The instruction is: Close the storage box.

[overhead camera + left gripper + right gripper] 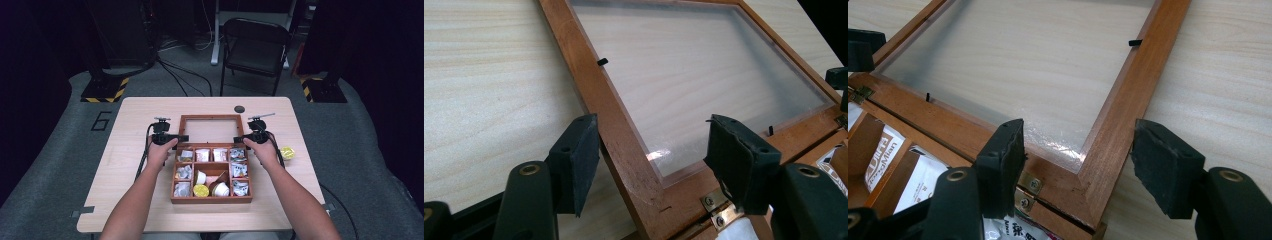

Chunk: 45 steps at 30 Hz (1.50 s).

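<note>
Two grippers, left (176,138) and right (242,139) | jaws apart astride lid (211,129) side rails | I'd clamp both evenly, then swing it over the box (211,174).

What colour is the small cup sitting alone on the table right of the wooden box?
Yellow: the small cup shows best in the high view.

Open lid (210,129) flat on table (130,120) behind compartment box (211,199).

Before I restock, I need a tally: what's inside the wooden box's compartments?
The wooden box holds silver sachets along its sides, white packets at the back, and small cups in the middle. Anything beneath these is covered.
</note>
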### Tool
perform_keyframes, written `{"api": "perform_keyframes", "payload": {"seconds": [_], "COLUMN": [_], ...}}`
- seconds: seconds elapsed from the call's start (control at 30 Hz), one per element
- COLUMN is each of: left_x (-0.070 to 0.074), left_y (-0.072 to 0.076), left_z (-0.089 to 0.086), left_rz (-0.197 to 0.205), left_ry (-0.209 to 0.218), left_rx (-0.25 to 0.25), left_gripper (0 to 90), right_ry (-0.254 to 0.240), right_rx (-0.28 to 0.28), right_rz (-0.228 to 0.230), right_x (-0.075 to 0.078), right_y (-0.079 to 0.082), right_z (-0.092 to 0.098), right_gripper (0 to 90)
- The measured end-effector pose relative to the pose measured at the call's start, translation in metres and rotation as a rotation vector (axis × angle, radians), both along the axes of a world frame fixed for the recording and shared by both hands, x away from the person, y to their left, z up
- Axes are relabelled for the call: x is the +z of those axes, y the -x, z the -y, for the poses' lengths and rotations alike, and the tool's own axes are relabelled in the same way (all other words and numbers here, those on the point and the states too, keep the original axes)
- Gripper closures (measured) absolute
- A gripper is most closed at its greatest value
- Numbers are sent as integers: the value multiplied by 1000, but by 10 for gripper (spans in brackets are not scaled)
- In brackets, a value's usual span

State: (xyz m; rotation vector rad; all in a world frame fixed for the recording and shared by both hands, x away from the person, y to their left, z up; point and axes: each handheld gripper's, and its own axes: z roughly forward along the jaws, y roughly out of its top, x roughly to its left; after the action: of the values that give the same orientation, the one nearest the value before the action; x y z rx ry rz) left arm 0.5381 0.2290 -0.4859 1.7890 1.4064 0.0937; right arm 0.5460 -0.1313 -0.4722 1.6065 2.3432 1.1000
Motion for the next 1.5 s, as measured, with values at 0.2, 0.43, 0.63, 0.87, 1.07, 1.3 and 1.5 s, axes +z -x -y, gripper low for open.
{"api": "perform_keyframes", "payload": {"seconds": [0.2,0.43,0.63,0.87,1.07,1.3,1.5], "left_x": [-3,-6,-8,-11,-13,-13,-13], "left_y": [-1,-2,-4,-6,-7,-7,-7], "left_z": [3,4,3,4,5,5,5], "left_rz": [-17,-33,-50,-59,-59,-62,-61], "left_ry": [-9,-17,-4,13,18,22,21], "left_rx": [-1,-10,-11,-9,-10,-11,-14], "left_gripper": [333,306,295,281,272,272,272], "right_ry": [-4,1,-1,-19,-23,-37,-54], "right_rx": [1,9,8,13,14,6,5], "right_rz": [-12,-27,-32,-41,-44,-58,-73], "right_x": [-1,-4,-6,-8,-9,-10,-12], "right_y": [-1,-3,-4,-6,-7,-8,-10], "right_z": [0,-2,-2,0,0,0,0], "right_gripper": [350,312,297,291,274,257,246]}}
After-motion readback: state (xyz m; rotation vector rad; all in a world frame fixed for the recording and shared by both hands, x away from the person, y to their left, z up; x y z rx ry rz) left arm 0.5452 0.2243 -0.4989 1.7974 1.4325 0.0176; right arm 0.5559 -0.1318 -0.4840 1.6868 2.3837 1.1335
